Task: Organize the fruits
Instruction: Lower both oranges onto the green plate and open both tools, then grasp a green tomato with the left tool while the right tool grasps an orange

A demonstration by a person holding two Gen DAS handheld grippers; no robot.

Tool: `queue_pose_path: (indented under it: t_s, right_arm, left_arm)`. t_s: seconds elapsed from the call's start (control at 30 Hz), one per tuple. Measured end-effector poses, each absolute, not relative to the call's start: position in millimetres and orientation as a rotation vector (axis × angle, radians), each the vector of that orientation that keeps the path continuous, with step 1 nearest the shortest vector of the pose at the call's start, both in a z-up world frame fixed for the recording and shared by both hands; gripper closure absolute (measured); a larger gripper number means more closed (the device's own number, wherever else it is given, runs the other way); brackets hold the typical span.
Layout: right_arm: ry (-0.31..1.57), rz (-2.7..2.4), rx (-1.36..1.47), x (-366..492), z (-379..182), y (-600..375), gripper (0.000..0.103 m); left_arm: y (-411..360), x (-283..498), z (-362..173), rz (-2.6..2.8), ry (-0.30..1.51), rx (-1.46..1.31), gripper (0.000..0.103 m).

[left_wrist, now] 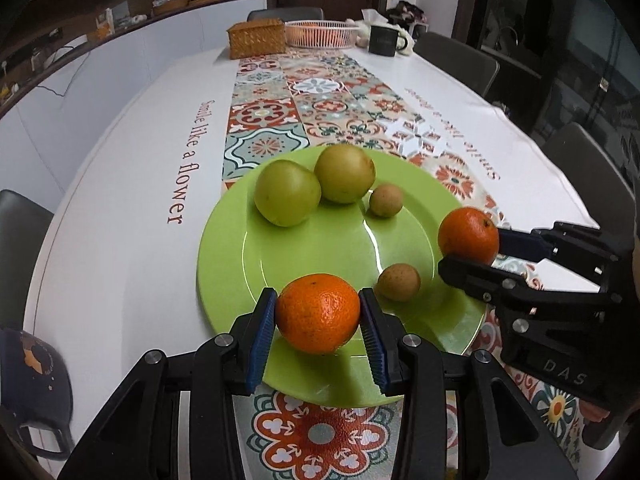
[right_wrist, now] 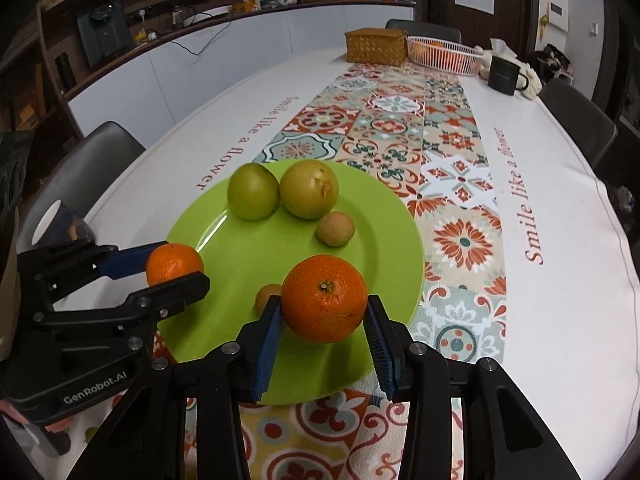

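Observation:
A green plate [left_wrist: 216, 240] [right_wrist: 414, 240] lies on the patterned table runner. On it sit two green round fruits [left_wrist: 287, 193] [left_wrist: 345, 173] at the far side and two small brown fruits [left_wrist: 385, 200] [left_wrist: 399, 282]. My left gripper [left_wrist: 318, 300] [right_wrist: 180, 266] is shut on an orange mandarin [left_wrist: 318, 312] [right_wrist: 174, 264] over the plate's near left part. My right gripper [right_wrist: 323, 308] [left_wrist: 470, 252] is shut on a second mandarin [right_wrist: 324, 298] [left_wrist: 468, 236] over the plate's right side. In the right wrist view one brown fruit [right_wrist: 267, 296] is half hidden behind a finger.
At the table's far end stand a wicker box [left_wrist: 256, 38], a white basket [left_wrist: 320, 34] with orange fruit in it, and a black mug [left_wrist: 386, 40]. Chairs ring the table. A dark cup [right_wrist: 60, 224] stands near the left edge.

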State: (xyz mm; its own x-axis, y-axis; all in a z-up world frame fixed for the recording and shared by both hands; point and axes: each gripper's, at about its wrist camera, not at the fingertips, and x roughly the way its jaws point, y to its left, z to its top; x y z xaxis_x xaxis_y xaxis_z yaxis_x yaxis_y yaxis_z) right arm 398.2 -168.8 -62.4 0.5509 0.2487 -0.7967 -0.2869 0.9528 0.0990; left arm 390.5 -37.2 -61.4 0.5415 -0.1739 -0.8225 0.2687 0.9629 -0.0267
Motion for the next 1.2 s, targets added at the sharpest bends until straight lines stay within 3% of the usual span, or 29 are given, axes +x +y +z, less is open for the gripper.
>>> queue_pose_path:
  t_s: [0.1, 0.17, 0.2, 0.5, 0.7, 0.8, 1.2]
  right_arm:
    - [0.931, 0.302, -0.057, 399, -62, -170, 0.059]
    - [0.903, 0.285, -0.061, 394, -57, -173, 0.046]
    - [0.893, 0.277, -0.063, 392, -54, -175, 0.045]
    - [0.798, 0.228, -0.045, 344, -21, -191, 0.045]
    - [0.718, 0.23, -0.038, 304, 7, -193, 0.039]
    - [0.681, 0.24, -0.041, 285, 20, -191, 0.035]
    - [0.62, 0.282, -0.07, 230, 40, -170, 0.035]
  left_arm:
    - [-37, 387, -59, -0.251, 0.972, 0.111, 0.06]
    - [-36, 380, -52, -0.234, 0.941, 0.124, 0.05]
    - [-36, 376, -48, -0.22, 0.922, 0.136, 0.048]
    - [-25, 325, 3, -0.151, 0.777, 0.113, 0.035]
    - [-21, 288, 29, -0.148, 0.733, 0.083, 0.026]
    - [-18, 270, 40, -0.141, 0.706, 0.084, 0.023]
    - [-1, 204, 65, -0.092, 0.623, 0.101, 0.016]
